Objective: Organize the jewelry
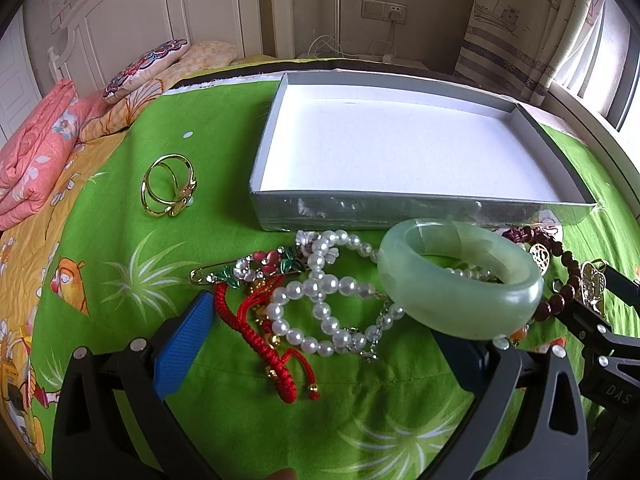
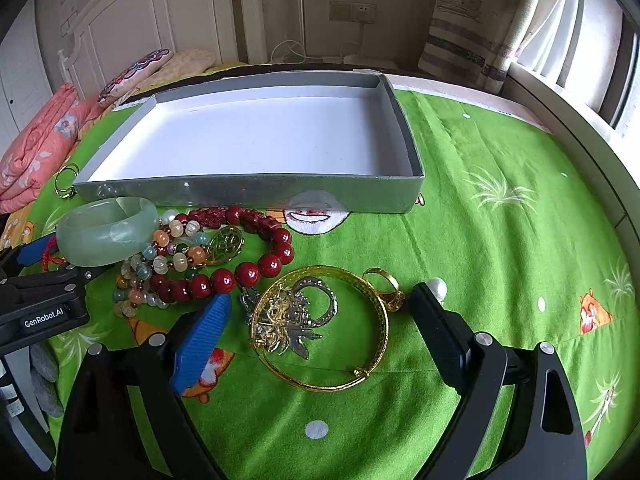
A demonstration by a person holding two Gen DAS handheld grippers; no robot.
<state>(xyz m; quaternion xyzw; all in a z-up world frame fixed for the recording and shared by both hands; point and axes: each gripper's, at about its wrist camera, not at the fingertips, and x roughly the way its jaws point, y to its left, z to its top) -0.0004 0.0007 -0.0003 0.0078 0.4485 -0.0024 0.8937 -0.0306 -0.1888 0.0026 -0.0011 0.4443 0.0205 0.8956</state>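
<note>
Green bedcover [image 2: 480, 240] carries all the jewelry. Left gripper [image 1: 320, 344] and right gripper [image 2: 320, 320] both have fingers apart, holding nothing. Pearl necklace [image 1: 320, 300] tangles with jade bangle [image 1: 460, 280], so lifting may drag neighbours. Behind, gray box [image 1: 400, 208] is empty.

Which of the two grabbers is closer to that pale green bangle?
Left. The left hand-held gripper has the green bangle over its right finger; the right hand-held gripper straddles the gold bangle, farther right.

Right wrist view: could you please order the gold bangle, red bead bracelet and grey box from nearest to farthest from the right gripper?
1. Gold bangle, between the right gripper fingers.
2. Red bead bracelet, ahead-left.
3. Grey box, farthest, behind the jewelry.
</note>
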